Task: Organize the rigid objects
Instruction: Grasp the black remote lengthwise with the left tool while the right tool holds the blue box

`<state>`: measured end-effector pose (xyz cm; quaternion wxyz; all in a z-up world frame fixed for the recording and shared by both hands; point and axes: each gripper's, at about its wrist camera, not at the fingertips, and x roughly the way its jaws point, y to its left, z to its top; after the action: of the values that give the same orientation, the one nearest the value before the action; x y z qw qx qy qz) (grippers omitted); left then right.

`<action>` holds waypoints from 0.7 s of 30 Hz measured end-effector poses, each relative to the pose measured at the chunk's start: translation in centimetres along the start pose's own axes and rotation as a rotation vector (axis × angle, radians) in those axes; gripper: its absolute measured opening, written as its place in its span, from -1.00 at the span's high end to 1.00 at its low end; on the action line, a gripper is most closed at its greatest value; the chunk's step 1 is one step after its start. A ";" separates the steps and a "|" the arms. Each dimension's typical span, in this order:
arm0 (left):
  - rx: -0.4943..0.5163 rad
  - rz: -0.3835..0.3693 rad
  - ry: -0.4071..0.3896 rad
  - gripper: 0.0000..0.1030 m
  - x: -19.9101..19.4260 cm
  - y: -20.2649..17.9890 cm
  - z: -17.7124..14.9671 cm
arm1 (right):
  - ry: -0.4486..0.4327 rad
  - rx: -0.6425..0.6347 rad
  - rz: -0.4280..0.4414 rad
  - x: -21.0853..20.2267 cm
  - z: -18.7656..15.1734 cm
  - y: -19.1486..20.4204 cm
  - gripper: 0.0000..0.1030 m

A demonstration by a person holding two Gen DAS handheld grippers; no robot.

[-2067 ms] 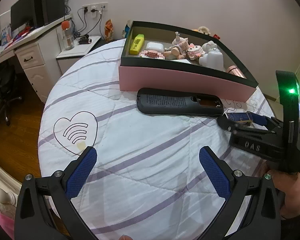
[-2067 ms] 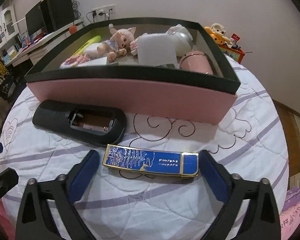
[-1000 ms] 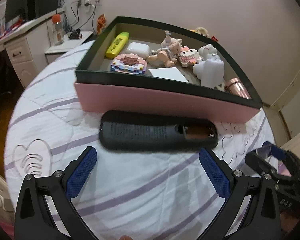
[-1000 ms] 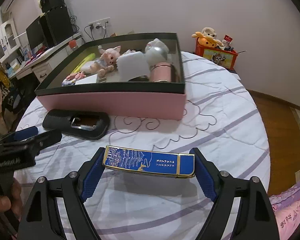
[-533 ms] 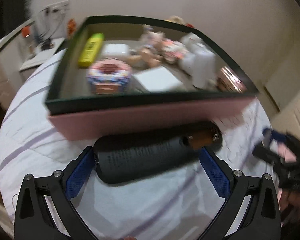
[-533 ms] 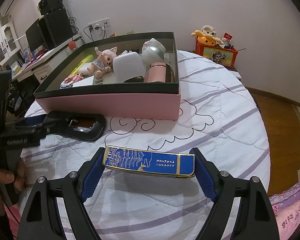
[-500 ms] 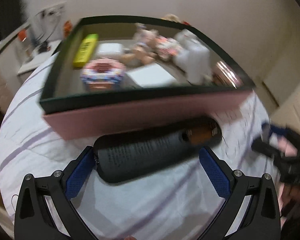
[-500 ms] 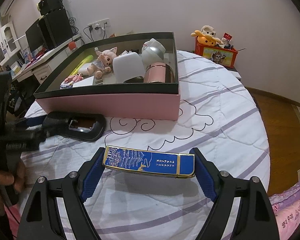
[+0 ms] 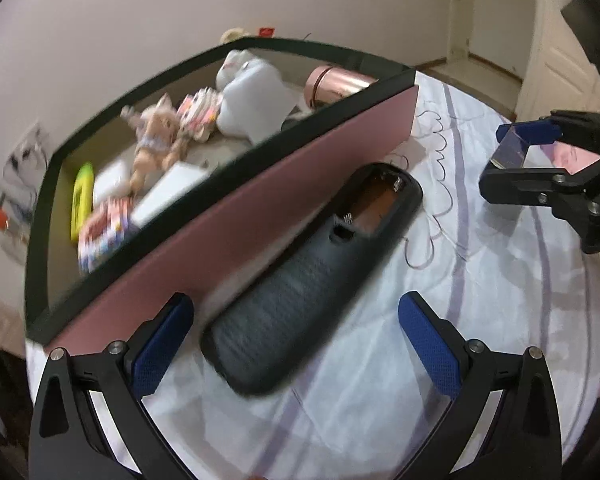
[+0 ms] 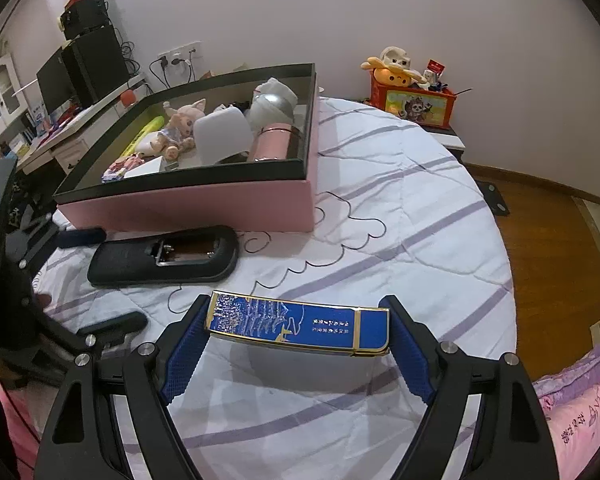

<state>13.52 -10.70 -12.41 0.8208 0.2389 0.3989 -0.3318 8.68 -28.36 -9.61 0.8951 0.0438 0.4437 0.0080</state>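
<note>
Two items remain unboxed: the right gripper (image 10: 298, 350) clamps the blue case (image 10: 298, 330), the wide-open left gripper (image 9: 296, 340) straddles the black remote (image 9: 300, 292) at lower centre.

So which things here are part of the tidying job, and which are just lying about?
Part of the job:
- blue and gold box, held in the right gripper
- black remote, back open, on the bedspread between the open jaws of the left gripper
- pink storage box holding toys

Lying about:
- orange toy box
- speakers
- desk
</note>
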 end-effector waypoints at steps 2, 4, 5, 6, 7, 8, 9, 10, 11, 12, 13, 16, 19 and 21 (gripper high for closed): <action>0.046 -0.039 0.019 -1.00 0.4 -0.1 0.6 | 0.002 0.004 -0.004 0.0 0.0 -0.1 -0.63; 0.095 -0.060 0.016 -1.00 0.3 -0.3 0.8 | 0.004 0.006 -0.008 0.2 0.0 -0.1 -0.63; 0.114 -0.073 0.016 -1.00 0.4 -0.5 0.9 | 0.005 0.007 -0.009 0.2 0.0 -0.1 -0.63; 0.130 -0.090 0.014 -1.00 0.4 -0.7 1.1 | 0.005 0.008 -0.011 0.2 0.0 -0.1 -0.63; 0.142 -0.111 0.011 -0.99 0.5 -0.8 1.2 | 0.005 0.009 -0.011 0.3 0.0 -0.1 -0.63; 0.151 -0.141 0.006 -0.96 0.7 -0.8 1.4 | 0.006 0.010 -0.012 0.4 0.0 0.0 -0.63; 0.152 -0.161 0.005 -0.94 0.9 -0.9 1.6 | 0.007 0.010 -0.014 0.4 0.1 0.0 -0.63; 0.150 -0.173 0.002 -0.93 1.1 -1.0 1.8 | 0.007 0.010 -0.015 0.4 0.1 0.1 -0.63; 0.154 -0.181 0.001 -0.91 1.1 -1.1 2.0 | 0.008 0.009 -0.017 0.4 0.1 0.1 -0.63; 0.162 -0.185 -0.001 -0.89 1.2 -1.2 2.3 | 0.008 0.009 -0.019 0.4 0.1 0.1 -0.63; 0.165 -0.191 -0.003 -0.85 1.3 -1.3 2.5 | 0.008 0.009 -0.021 0.4 0.1 0.0 -0.63; 0.173 -0.203 -0.011 -0.73 1.5 -1.3 3.0 | 0.007 0.014 -0.029 0.4 0.2 -0.2 -0.63; 0.183 -0.199 -0.010 -0.32 1.7 -1.4 3.9 | 0.004 0.023 -0.035 0.2 0.2 -0.6 -0.63; 0.168 -0.193 -0.019 -0.04 1.9 -0.9 4.6 | 0.002 0.027 -0.037 0.1 0.2 -0.8 -0.63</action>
<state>15.96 -14.98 -11.45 0.7659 0.2643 0.3830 -0.4436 8.91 -29.13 -9.64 0.8939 0.0475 0.4455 -0.0144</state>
